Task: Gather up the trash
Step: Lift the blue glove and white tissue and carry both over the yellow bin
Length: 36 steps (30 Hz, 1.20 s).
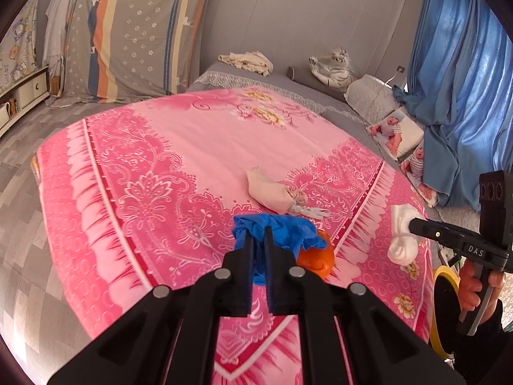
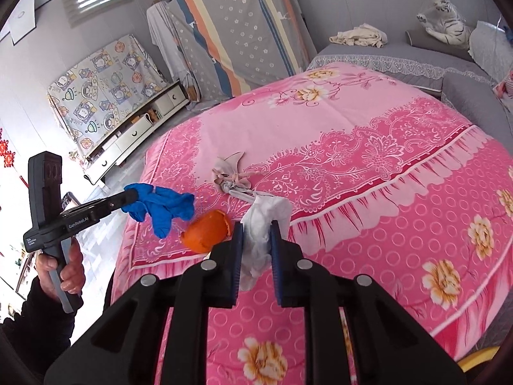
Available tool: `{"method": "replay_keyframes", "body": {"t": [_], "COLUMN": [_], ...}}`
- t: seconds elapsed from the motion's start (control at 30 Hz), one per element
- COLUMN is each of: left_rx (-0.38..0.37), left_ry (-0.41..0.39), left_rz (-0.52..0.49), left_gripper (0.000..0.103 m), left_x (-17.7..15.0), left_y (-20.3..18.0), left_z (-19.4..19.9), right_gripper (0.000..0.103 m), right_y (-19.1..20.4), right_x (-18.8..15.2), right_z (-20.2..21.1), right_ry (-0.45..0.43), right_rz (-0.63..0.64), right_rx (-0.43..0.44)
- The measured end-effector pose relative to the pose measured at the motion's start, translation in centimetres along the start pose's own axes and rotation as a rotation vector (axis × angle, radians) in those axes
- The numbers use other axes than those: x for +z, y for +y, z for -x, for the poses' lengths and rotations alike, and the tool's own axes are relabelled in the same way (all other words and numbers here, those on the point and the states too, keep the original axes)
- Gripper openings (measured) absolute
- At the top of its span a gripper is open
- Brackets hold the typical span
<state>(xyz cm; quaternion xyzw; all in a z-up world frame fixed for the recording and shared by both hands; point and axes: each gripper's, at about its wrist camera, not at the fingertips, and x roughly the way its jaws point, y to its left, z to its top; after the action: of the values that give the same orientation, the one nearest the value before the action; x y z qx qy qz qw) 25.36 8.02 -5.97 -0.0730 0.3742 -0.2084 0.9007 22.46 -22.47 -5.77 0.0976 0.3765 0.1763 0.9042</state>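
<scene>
Left wrist view: the left gripper point(image 1: 259, 234) is clamped on a crumpled blue rubber glove point(image 1: 282, 227), held clear above a pink floral blanket point(image 1: 154, 166). Just beyond the glove, an orange peel point(image 1: 317, 258), curled and glossy, lies on the blanket. Farther back rests a small beige cloth pouch point(image 1: 272, 194) with a knotted neck. At the right edge, the right gripper point(image 2: 255, 234) pinches a wad of white tissue point(image 2: 263, 224), soft and creased, also lifted off the blanket. A hand point(image 1: 474, 284) grips its handle, whose black body reads "DAS". In the right wrist view the other handle reads "GenRobot.AI". A round yellow-rimmed container point(image 1: 444, 308) shows by the bed's edge; its contents cannot be seen.
</scene>
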Motion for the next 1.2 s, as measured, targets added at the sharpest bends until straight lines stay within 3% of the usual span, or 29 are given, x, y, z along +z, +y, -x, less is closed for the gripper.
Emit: {"method": "replay_keyframes", "body": {"t": [0.37, 0.73, 1.2], "left_rx": [-0.024, -0.073, -0.223], "left_ry": [-0.069, -0.068, -0.066], "left_rz": [-0.020, -0.064, -0.170], "left_gripper": [0.005, 0.005, 0.005], "left_x": [-1.7, -4.3, -6.2], "left_y": [-2.5, -6.7, -15.1], "left_z": [5.2, 7.4, 8.4], "right_gripper": [0.015, 0.015, 0.015], "right_y": [1.1, 0.3, -3.6], "right_x": [-1.9, -4.5, -7.3], "right_z": [4.0, 7.3, 11.8], "right_ry": [-0.044, -0.063, -0.128], "right_rz": [0.023, -0.006, -0.111], "right_rx": [0.013, -0.010, -0.075]}}
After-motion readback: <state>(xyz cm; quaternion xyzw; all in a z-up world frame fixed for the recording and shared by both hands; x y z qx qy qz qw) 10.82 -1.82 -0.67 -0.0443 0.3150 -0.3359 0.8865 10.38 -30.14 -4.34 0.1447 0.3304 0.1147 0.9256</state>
